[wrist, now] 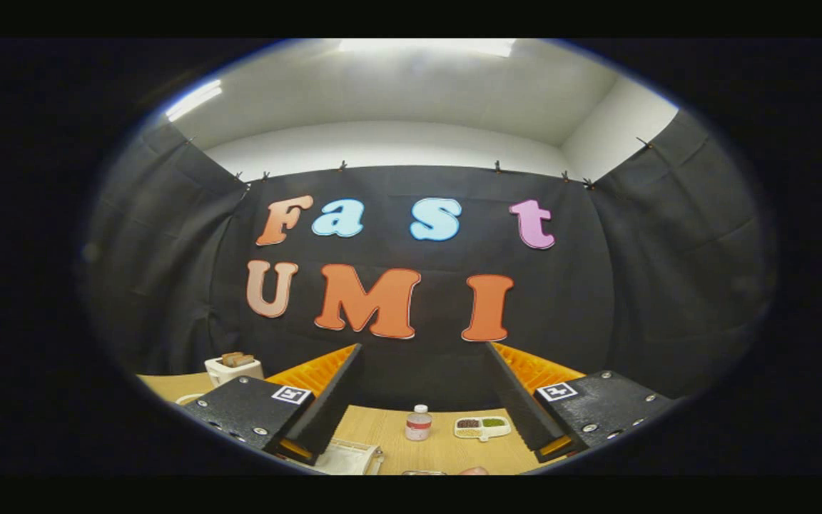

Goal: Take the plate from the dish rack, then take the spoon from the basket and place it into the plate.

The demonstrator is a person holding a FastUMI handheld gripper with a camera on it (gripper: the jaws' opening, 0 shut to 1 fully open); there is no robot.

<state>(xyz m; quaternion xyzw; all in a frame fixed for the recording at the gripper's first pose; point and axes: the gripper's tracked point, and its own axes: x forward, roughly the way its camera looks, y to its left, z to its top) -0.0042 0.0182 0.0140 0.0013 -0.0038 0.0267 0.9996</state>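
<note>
- Gripper view: my gripper is held above the light wooden table with its two fingers spread wide apart, released and grasping nothing.
- In the gap between the fingers, a little beyond them, a small clear plastic bottle with a white cap and a red label stands upright on the table.
- Just beside the bottle, toward my right finger, lies a white divided tray holding brown, yellowish and green contents; bottle and tray sit close but apart.
- Beyond my left finger a white toaster with two brown slices in its slots stands near the table's far edge.
- Under my left fingertip part of a white ribbed rack-like object shows; I cannot tell whether it is the dish rack, and I cannot make out the plate or the spoon.
- At the near edge two small partly cut-off objects show; what they are I cannot tell.
- The tabletop around the bottle is bare wood, and the black cloth wall closes the far side.
</note>
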